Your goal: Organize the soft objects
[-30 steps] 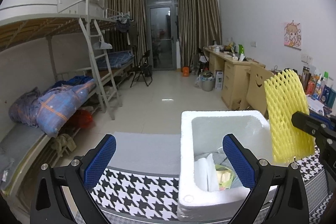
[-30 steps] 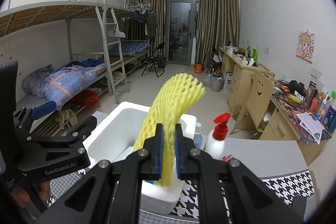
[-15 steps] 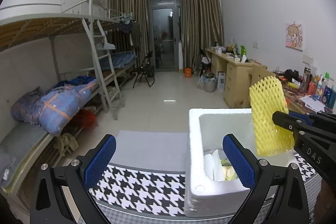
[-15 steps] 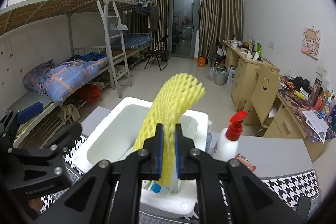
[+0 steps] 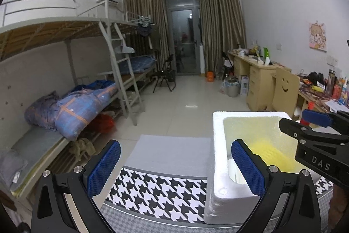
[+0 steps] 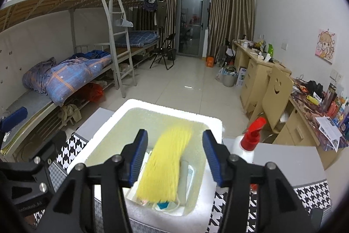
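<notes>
A yellow foam net sleeve lies blurred inside the white foam box, on top of white and teal packets. My right gripper hangs just above the box with its jaws opening; the sleeve sits loose between them, free of the pads. In the left wrist view the same sleeve shows yellow inside the box, and the right gripper reaches in from the right. My left gripper stands open with nothing between its fingers, its right finger over the box's near left corner.
The box rests on a houndstooth cloth over a grey table. A white spray bottle with a red trigger stands right of the box. Bunk beds line the left wall, desks and a smiley chair the right.
The right gripper's jaws have parted and let go of the yellow sleeve, which has dropped from upright between the pads down into the box. The left gripper has hardly moved.
</notes>
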Demonstrator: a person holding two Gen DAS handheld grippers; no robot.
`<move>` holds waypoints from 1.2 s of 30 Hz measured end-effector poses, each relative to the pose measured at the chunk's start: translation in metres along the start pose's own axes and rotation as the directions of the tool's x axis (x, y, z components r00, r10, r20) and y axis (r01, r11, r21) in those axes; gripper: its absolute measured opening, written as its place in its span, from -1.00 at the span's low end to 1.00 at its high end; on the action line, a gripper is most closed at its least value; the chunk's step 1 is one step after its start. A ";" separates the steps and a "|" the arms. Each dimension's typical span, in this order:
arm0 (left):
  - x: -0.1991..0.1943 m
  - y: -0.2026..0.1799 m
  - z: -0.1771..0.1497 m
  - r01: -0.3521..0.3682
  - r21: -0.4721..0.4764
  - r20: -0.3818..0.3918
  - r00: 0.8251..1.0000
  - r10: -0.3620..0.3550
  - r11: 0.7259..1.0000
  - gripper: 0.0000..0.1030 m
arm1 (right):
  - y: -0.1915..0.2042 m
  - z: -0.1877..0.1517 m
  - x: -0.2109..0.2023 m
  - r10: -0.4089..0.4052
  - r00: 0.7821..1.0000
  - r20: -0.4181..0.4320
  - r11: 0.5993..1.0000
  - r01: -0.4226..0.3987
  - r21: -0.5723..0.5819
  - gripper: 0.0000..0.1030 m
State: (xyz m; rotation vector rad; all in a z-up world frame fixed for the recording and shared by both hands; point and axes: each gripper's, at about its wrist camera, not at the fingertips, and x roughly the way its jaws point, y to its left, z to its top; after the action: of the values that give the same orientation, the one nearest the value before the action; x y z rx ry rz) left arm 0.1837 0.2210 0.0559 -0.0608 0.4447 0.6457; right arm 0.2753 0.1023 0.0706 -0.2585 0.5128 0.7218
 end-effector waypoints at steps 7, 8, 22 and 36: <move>-0.003 -0.006 0.002 -0.018 0.027 -0.018 1.000 0.019 0.999 0.98 | -0.005 -0.003 -0.008 0.011 1.000 0.003 1.000 -0.011 0.016 0.17; -0.005 -0.006 0.002 -0.019 0.029 -0.014 1.000 0.019 0.999 0.98 | -0.006 -0.003 -0.010 0.010 1.000 0.005 1.000 -0.010 0.017 0.17; -0.021 -0.008 -0.001 -0.011 0.011 0.018 1.000 0.010 1.000 0.98 | -0.005 -0.018 -0.053 0.012 0.996 0.084 0.999 -0.015 0.037 0.52; -0.059 -0.005 -0.006 0.042 0.002 0.063 0.997 -0.043 0.999 0.98 | -0.006 -0.033 -0.089 -0.008 0.989 0.148 0.998 -0.001 0.059 0.84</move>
State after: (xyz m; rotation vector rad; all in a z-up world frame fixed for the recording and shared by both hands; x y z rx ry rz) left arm 0.1427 0.1821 0.0744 -0.0486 0.3815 0.6039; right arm 0.2116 0.0349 0.0902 -0.1488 0.3914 0.7150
